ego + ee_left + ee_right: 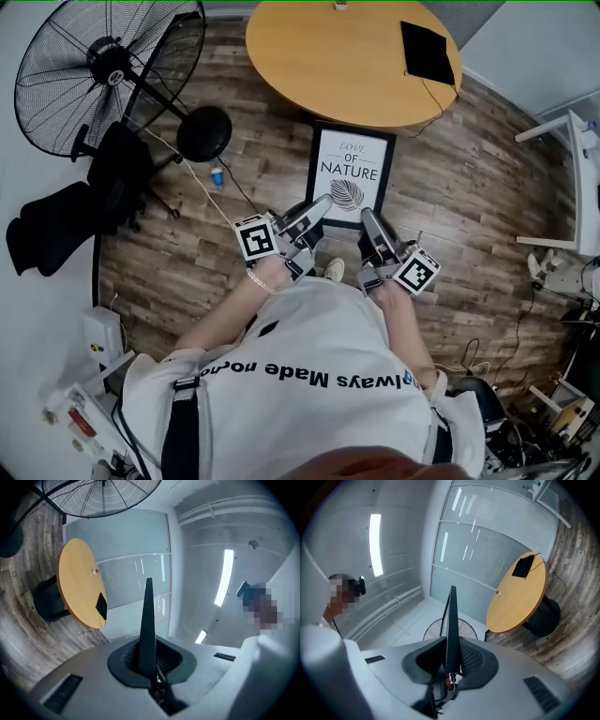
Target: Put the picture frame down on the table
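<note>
A black picture frame (349,176) with a white print reading "LOVE OF NATURE" and a leaf hangs over the wood floor, just in front of the round wooden table (337,70). My left gripper (322,206) is shut on its lower left edge, and my right gripper (368,218) is shut on its lower right edge. In the left gripper view the picture frame (148,616) shows edge-on as a thin dark blade rising from the left gripper (150,667). In the right gripper view the picture frame (451,620) stands the same way in the right gripper (451,665).
A flat black object (427,52) with a cable lies on the table's right side. A large standing fan (103,70) and its round base (203,133) stand at the left, with a black chair (56,225) below. White furniture (583,187) lines the right edge.
</note>
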`<state>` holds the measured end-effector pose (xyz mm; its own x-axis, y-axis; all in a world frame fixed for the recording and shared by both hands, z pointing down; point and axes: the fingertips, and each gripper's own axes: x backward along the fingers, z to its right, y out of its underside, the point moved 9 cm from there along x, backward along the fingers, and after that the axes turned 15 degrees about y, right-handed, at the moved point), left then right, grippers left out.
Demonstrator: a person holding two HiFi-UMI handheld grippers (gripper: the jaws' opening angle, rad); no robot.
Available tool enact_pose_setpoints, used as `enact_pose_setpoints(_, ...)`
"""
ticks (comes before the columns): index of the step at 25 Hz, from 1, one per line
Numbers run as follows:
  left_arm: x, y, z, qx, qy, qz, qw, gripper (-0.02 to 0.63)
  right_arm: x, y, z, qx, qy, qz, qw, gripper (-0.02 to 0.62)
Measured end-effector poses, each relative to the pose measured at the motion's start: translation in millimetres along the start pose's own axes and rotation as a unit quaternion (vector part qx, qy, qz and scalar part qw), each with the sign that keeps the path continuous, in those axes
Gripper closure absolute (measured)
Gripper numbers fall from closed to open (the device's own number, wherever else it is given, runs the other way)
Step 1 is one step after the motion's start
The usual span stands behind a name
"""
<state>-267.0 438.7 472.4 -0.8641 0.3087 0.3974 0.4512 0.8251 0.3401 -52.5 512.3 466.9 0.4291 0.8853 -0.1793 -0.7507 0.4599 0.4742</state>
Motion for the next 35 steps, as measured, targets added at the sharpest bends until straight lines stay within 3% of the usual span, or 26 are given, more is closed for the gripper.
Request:
enact_pose_setpoints(10, 1.1, -2.9, 0.2, 0.002, 0.008, -0.001, 1.0, 0.569, -0.1, 1.2, -6.0, 0.039, 0.006, 0.007, 0.999, 0.499)
enact_pose_setpoints(35, 2.5, -4.8, -4.1, -0.008, 0.01, -0.011, 0.9999, 0.571, -3.7, 5.8, -0.4, 0.04, 0.006, 0.016, 0.999, 0.497)
